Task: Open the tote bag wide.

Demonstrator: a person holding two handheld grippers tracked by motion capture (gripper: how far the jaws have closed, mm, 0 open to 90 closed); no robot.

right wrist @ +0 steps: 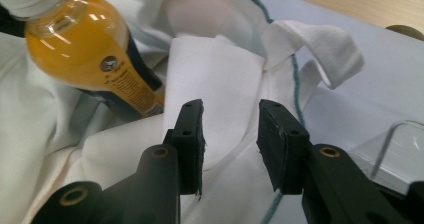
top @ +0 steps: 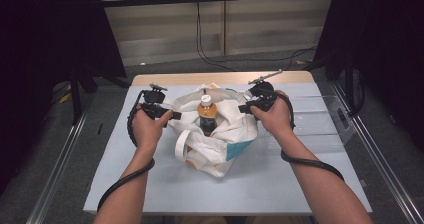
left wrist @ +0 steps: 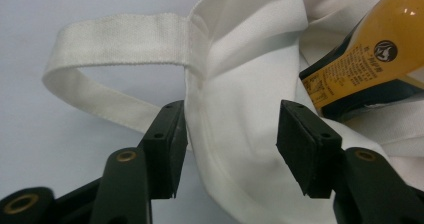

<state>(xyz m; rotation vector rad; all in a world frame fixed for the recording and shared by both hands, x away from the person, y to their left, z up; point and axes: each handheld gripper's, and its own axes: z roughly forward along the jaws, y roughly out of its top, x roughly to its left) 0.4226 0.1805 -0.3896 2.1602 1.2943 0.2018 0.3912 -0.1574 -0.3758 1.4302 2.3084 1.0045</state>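
A white cloth tote bag [top: 215, 134] lies open in the middle of the table, with a bottle of orange drink [top: 206, 115] standing in its mouth. My left gripper [top: 175, 115] is at the bag's left rim. In the left gripper view its jaws [left wrist: 230, 144] stand apart around the bag's edge [left wrist: 240, 84], without pressing it, beside a looped handle [left wrist: 115, 41] and the bottle [left wrist: 370, 59]. My right gripper [top: 243, 108] is at the bag's right rim. Its jaws [right wrist: 230, 139] are apart over a fold of the cloth [right wrist: 215, 79], with the bottle [right wrist: 85, 49] to the left.
A pale blue-grey mat [top: 260, 179] covers the table, and a wooden strip [top: 220, 77] shows at its far edge. A clear plastic tray [top: 325, 119] lies on the right side of the table, near my right gripper [right wrist: 395, 149]. Metal rails run along both sides of the table.
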